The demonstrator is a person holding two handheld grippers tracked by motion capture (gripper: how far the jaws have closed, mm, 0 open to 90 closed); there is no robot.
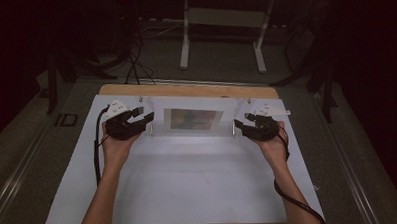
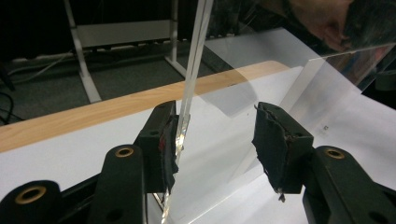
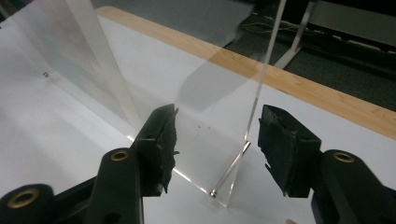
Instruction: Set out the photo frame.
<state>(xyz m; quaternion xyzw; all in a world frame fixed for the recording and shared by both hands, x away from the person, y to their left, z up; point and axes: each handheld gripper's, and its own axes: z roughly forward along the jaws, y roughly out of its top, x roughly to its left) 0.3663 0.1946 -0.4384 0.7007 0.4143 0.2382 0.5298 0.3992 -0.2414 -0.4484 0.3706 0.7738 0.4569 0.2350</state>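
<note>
While both hands sit at the far edge of the white-topped table [image 1: 189, 182], the work in hand looks like setting down or squaring up the clear acrylic picture stand [image 1: 194, 119], an upright frame of two transparent sheets with a blurred coloured print between them, standing near the middle of that far edge, just in front of the wooden strip [image 1: 185, 90]. The left claw [image 1: 145, 119] straddles the stand's left end: in the left gripper view one pad [image 2: 169, 149] touches the sheet's edge while the other stands well off, so the jaws are apart, not clamped. The right claw [image 1: 241, 124] at the right end is also spread wide, the sheet's edge and its small metal pin [image 3: 213, 192] lying between the pads without contact. To do this well, I judge each claw should close squarely on the sheet edges rather than the corner, gently and together, since smooth acrylic could slip or tip. As for containers, the stand itself is the only holder, and it holds the print.
</note>
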